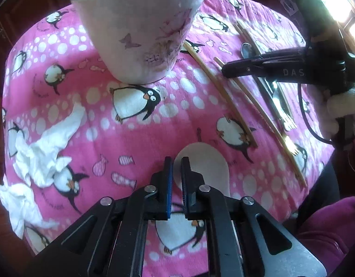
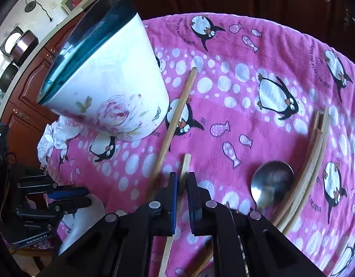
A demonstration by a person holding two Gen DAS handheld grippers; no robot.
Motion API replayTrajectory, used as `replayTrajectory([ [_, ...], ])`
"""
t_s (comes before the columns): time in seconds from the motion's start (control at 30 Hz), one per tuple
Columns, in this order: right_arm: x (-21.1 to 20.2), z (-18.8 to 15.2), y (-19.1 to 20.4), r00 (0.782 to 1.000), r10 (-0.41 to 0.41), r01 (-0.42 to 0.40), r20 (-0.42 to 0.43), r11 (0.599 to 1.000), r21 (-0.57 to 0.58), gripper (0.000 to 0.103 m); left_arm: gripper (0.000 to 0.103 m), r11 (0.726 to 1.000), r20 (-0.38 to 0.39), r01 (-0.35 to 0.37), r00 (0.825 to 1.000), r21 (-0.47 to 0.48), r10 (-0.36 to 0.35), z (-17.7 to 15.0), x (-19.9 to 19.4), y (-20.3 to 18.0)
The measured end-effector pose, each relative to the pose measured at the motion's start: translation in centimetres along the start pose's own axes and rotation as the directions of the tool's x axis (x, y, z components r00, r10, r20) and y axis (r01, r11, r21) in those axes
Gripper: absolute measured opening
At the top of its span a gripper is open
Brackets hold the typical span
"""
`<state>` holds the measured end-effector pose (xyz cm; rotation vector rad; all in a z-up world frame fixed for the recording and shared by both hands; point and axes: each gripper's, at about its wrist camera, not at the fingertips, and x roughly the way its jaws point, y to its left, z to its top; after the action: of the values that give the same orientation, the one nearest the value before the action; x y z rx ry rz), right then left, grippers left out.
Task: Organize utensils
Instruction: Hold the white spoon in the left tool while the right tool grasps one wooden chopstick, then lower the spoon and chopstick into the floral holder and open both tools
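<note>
The right gripper (image 2: 182, 182) is clamping one chopstick (image 2: 185, 164), the left gripper (image 1: 176, 168) is pinching a white spoon (image 1: 205, 161), while remaining utensils are lying outside the pot (image 2: 113, 80).

A soft, fuzzy pink fleece cloth (image 2: 258, 138) printed with penguins covers the table. The pot (image 2: 113, 80) looks like smooth white ceramic with a faded flower print and a glossy, see-through teal rim. The chopsticks (image 2: 175, 120) are pale, matt bare wood. The metal spoon (image 2: 272, 182) is polished steel, dulled by smears. A white spoon (image 1: 205, 161) looks smooth and matt, ceramic or plastic. The crumpled tissue (image 1: 36, 152) is thin white paper. The gripper fingers (image 2: 173, 198) are matt black plastic with ribbed blue pads and shiny metal pins.
</note>
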<state>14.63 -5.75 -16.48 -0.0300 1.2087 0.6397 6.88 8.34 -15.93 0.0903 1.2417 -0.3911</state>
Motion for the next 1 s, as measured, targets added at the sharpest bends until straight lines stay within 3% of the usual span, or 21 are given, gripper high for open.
replayTrajectory([
  [0.3, -1.9, -1.5, -0.2, 1.000, 0.010, -0.011, 0.023, 1.000, 0.010, 0.007, 0.002, 0.989, 0.013, 0.062, 0.998, -0.136, -0.061, -1.7, -0.6, 1.1],
  [0.53, -0.2, -1.4, -0.3, 1.000, 0.015, -0.015, -0.010, 0.999, 0.032, 0.007, 0.026, 0.975, 0.011, 0.117, 0.993, -0.190, -0.117, -1.6, 0.3, 1.0],
  [0.63, 0.3, -1.3, -0.5, 1.000, 0.024, -0.024, -0.012, 0.999, 0.047, 0.007, 0.026, 0.980, 0.011, 0.109, 0.994, -0.164, -0.108, -1.3, 0.5, 0.3],
  [0.77, 0.1, -1.5, -0.5, 1.000, 0.031, -0.031, -0.001, 0.998, 0.047, 0.007, 0.009, 0.978, 0.032, 0.099, 0.995, -0.186, -0.094, -1.3, 0.4, 0.5],
  [1.0, -3.3, -2.2, 0.0, 0.997, 0.046, -0.048, 0.067, 0.999, 0.022, 0.007, 0.001, 0.969, 0.140, 0.115, 0.986, -0.218, -0.085, -2.3, -3.1, 0.4],
])
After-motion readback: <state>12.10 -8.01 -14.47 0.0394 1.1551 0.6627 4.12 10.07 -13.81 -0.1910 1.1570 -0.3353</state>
